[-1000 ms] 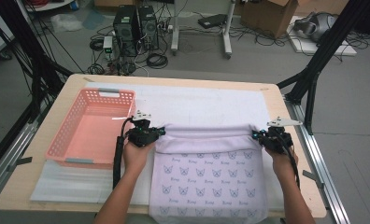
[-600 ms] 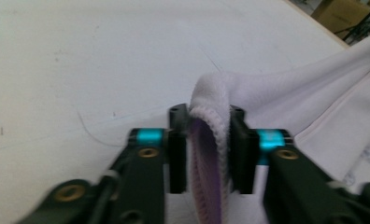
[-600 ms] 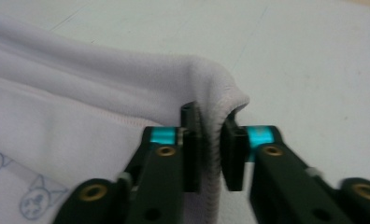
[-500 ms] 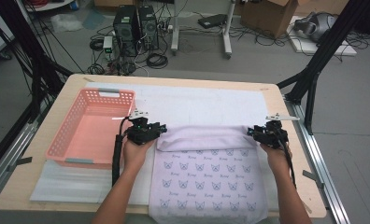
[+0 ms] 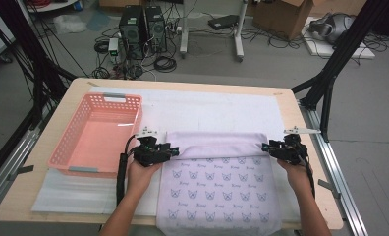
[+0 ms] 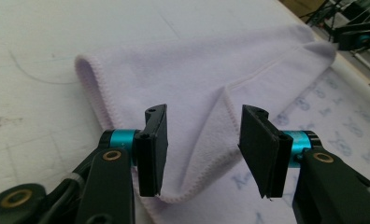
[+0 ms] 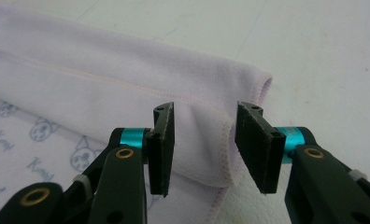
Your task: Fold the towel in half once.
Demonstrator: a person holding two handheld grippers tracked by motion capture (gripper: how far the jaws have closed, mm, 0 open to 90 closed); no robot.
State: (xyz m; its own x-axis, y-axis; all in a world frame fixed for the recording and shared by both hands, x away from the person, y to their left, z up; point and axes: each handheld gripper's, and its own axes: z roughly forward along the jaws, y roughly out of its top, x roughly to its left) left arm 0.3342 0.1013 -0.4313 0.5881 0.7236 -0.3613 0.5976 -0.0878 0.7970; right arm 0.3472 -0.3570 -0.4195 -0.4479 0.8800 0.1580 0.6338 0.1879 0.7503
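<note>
A lavender towel (image 5: 214, 191) with a cat print lies flat on the white mat, its far edge folded over into a plain band (image 5: 214, 145). My left gripper (image 5: 175, 152) sits at the band's left corner and my right gripper (image 5: 265, 146) at its right corner. Both have just been opening their jaws. In the left gripper view the left gripper (image 6: 205, 112) stands open astride the folded hem (image 6: 192, 88), its pads clear of the cloth. In the right gripper view the right gripper (image 7: 205, 108) is open too, the towel corner (image 7: 206, 140) lying loose between the jaws.
A pink plastic basket (image 5: 60, 160) stands left of the towel, close to my left hand. The white mat (image 5: 212, 108) covers most of the wooden table (image 5: 182, 83). The towel's near end hangs over the table's front edge. Black frame posts flank the table.
Both grippers' jaws have opened and let go of the towel's folded edge, which now rests on the towel. My left hand has drawn slightly toward the person.
</note>
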